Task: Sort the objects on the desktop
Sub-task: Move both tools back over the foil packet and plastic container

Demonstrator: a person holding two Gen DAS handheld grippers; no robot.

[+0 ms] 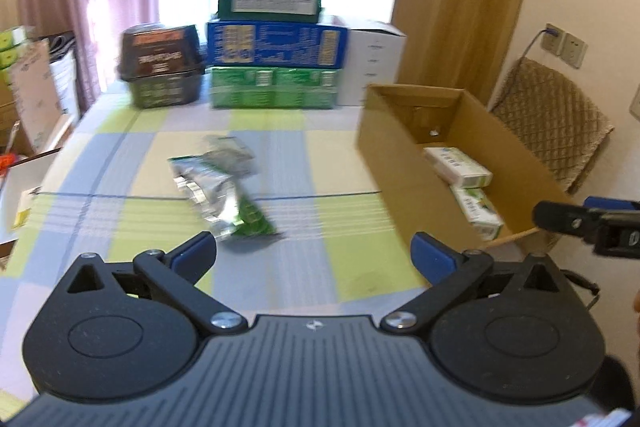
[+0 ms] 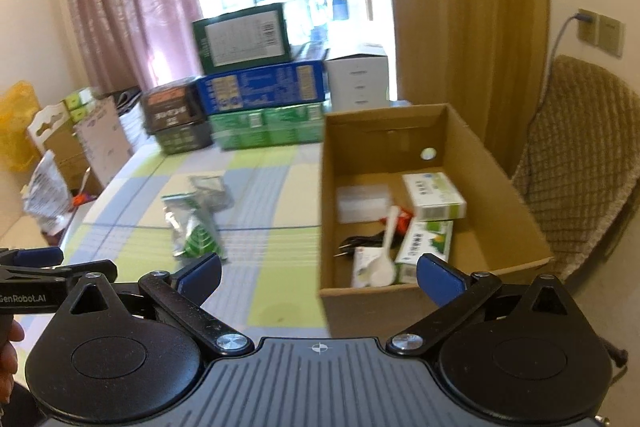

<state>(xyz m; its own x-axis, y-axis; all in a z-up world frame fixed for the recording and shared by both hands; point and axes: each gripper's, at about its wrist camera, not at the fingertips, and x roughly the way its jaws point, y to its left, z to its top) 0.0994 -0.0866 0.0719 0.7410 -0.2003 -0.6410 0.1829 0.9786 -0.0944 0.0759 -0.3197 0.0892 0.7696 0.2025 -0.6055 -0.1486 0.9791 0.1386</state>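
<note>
**Both claws released above the desk**

On the checked green-and-blue desk (image 1: pixel 120 131), crumpled silver-and-green foil packets (image 1: pixel 222 187) lie left of centre. The left claw (image 1: pixel 314 255) is spread wide, empty. To the right, the open brown cardboard box (image 2: pixel 404 299) holds 2 white-and-green cartons (image 2: pixel 434 201), a white plastic spoon (image 2: pixel 384 251) and a black cable (image 2: pixel 362 245). The right claw (image 2: pixel 320 275) gapes empty too.

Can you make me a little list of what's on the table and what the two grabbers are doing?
table: checked cloth
left on cloth: silver and green packets
cardboard box: open, holds medicine boxes, white spoon, black cable
back of table: stacked cartons
left gripper: open, empty
right gripper: open, empty
</note>
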